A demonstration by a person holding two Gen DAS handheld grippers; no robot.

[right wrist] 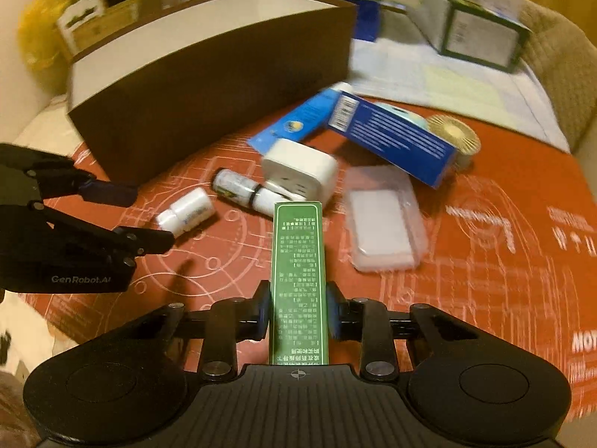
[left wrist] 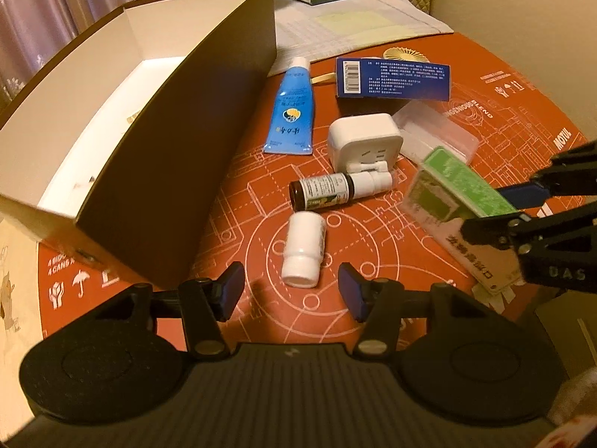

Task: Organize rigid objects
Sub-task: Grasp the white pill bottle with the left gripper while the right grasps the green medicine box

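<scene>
My right gripper (right wrist: 298, 306) is shut on a long green carton (right wrist: 298, 261), which juts forward above the orange mat (right wrist: 485, 261). In the left wrist view that right gripper (left wrist: 502, 211) enters from the right, holding the green carton (left wrist: 462, 190) tilted. My left gripper (left wrist: 291, 291) stands open with nothing between its pads. A small white bottle (left wrist: 303, 250) lies on its side just beyond its fingertips. In the right wrist view the left gripper (right wrist: 141, 216) sits beside the white bottle (right wrist: 186, 211). A large open brown box (left wrist: 168, 156) with a white inside stands at the left.
On the mat lie a blue tube (left wrist: 293, 108), a blue carton (left wrist: 391, 78), a white plug adapter (left wrist: 363, 142), a brown dropper bottle (left wrist: 324, 190) and a clear plastic case (right wrist: 384, 220). Papers (left wrist: 354, 26) and green-edged cartons (right wrist: 481, 30) crowd the far edge.
</scene>
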